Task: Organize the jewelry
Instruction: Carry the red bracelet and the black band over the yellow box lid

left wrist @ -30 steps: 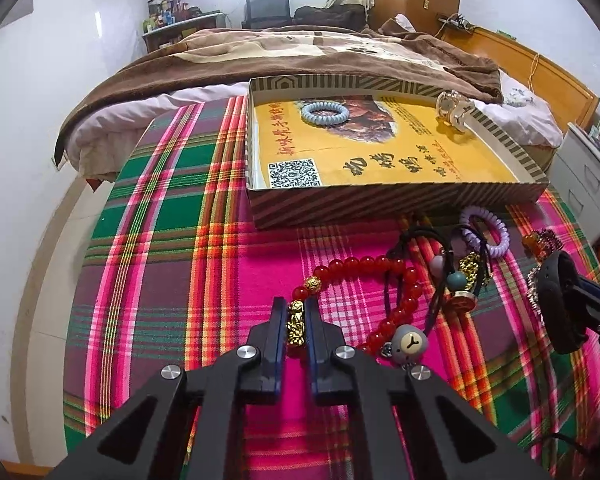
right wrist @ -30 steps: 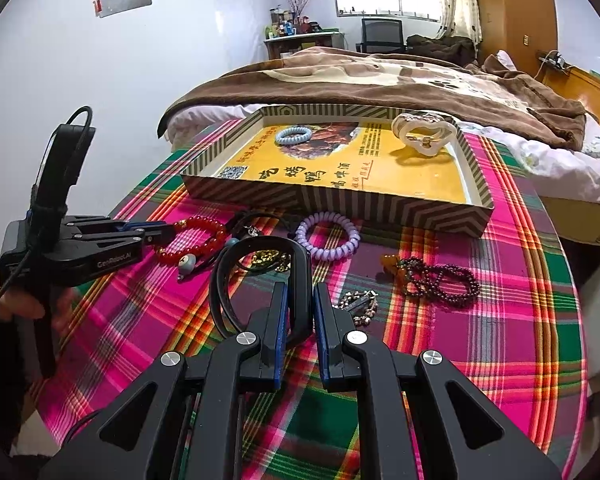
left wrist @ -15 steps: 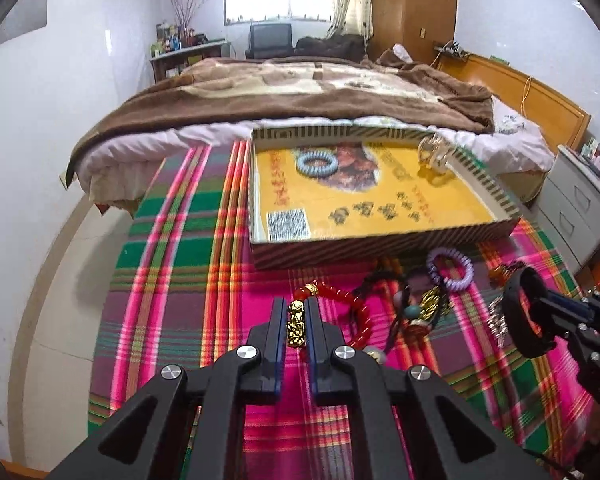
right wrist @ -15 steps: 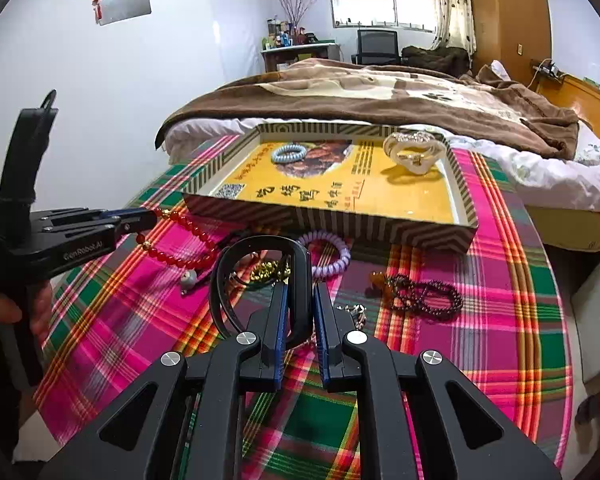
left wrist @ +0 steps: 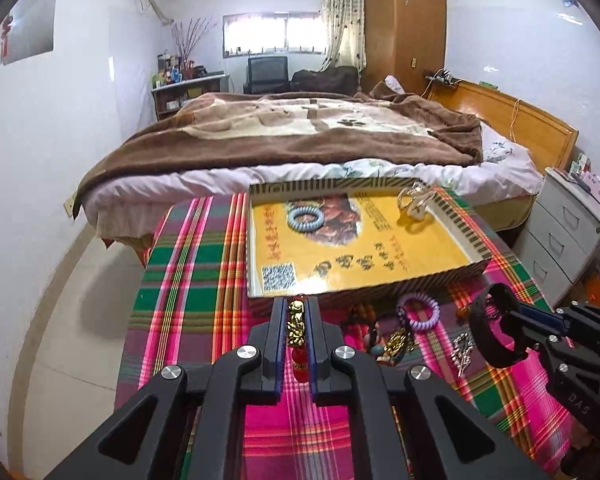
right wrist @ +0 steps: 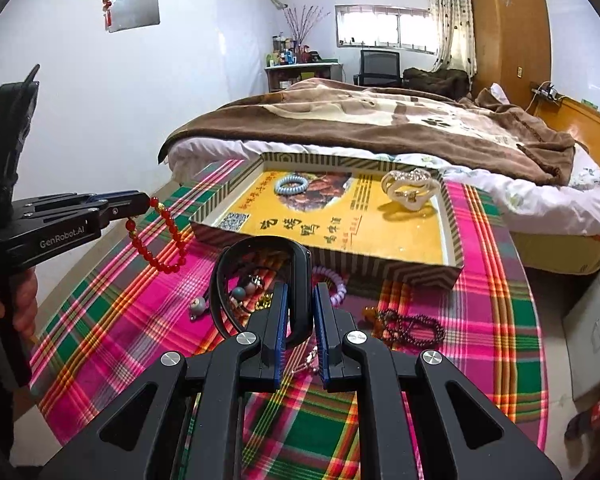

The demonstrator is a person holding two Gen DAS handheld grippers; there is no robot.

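The bracelet (right wrist: 162, 240) of glossy red beads carried a shiny gold charm. The band (right wrist: 260, 276) looked like smooth matt black plastic. A woven plaid cloth (right wrist: 496, 320) lay under the printed cardboard box (right wrist: 380, 258).

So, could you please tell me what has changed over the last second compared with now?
The left gripper, shut on the red bead bracelet, has lifted it off the plaid cloth; it now dangles clear. The right gripper, shut on the black band, has risen slightly. Nothing was let go. The box with its blue coil and white piece, and the loose jewelry, stayed put.
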